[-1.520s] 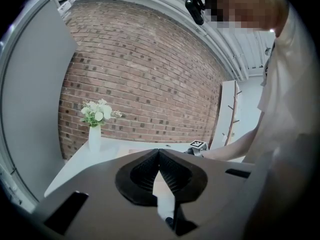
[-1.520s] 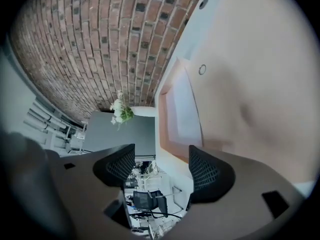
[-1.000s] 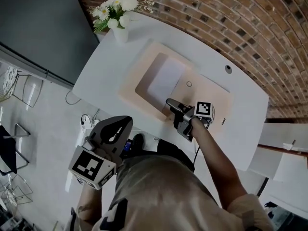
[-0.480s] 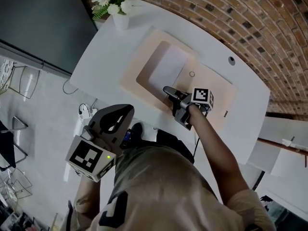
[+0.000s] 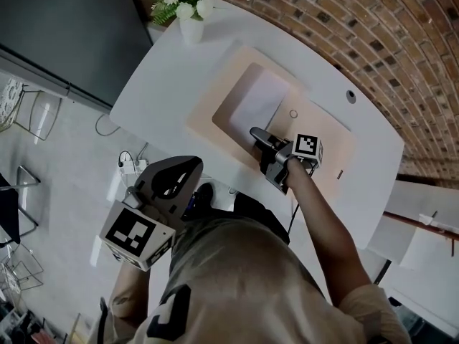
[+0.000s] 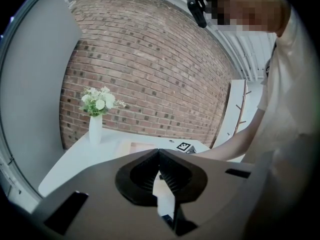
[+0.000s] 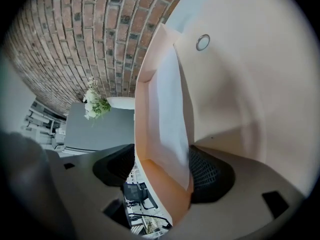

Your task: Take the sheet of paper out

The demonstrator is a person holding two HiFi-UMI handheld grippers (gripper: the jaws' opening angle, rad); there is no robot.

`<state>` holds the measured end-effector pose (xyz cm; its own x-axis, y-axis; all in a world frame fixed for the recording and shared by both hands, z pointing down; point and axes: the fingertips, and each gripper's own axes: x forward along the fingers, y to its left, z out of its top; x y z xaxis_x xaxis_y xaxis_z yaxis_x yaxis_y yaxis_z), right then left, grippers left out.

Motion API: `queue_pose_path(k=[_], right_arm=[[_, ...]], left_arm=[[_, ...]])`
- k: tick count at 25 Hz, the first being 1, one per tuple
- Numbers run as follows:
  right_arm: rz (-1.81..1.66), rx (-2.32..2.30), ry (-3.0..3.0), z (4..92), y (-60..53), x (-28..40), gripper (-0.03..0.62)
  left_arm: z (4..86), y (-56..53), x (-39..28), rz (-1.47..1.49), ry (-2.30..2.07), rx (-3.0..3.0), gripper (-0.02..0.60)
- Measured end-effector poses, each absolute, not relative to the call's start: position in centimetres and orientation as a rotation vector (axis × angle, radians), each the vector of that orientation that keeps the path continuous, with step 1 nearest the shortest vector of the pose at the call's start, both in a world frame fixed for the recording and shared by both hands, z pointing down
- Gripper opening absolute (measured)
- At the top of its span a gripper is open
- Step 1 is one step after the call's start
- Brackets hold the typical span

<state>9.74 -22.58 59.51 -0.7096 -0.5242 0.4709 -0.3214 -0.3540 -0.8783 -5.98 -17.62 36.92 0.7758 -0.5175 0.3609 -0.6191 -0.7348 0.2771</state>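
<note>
A white sheet of paper (image 5: pixel 256 107) lies in the sunken part of a peach tray (image 5: pixel 215 99) on the white table (image 5: pixel 161 95). My right gripper (image 5: pixel 256 133) sits at the sheet's near corner. In the right gripper view the gripper (image 7: pixel 162 159) is open, its jaws astride the tray's rim (image 7: pixel 160 181) and the edge of the paper (image 7: pixel 170 114). My left gripper (image 5: pixel 179 181) hangs off the table's near side at the lower left. Seen in its own view, that gripper (image 6: pixel 159 154) is shut, with nothing in it.
A white vase of flowers (image 5: pixel 191 27) stands at the table's far left corner, also in the left gripper view as the vase (image 6: pixel 95 129). A small metal ring (image 5: pixel 293 114) sits on the tray's raised part. A brick wall (image 5: pixel 373 27) runs behind the table. Chairs (image 5: pixel 29 120) stand on the floor at left.
The right gripper has edged a little toward the sheet's near corner. The left gripper has stayed where it was. The head camera has shifted slightly.
</note>
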Motion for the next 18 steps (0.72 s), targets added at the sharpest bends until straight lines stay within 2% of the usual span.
queue_pose_path(k=[18], right_arm=[[-2.085,-1.088,1.773,59.3,-24.9,11.2,0.336]], left_arm=[[36.7,-17.3,-5.9,0.431,-0.867,2.552,0.014]])
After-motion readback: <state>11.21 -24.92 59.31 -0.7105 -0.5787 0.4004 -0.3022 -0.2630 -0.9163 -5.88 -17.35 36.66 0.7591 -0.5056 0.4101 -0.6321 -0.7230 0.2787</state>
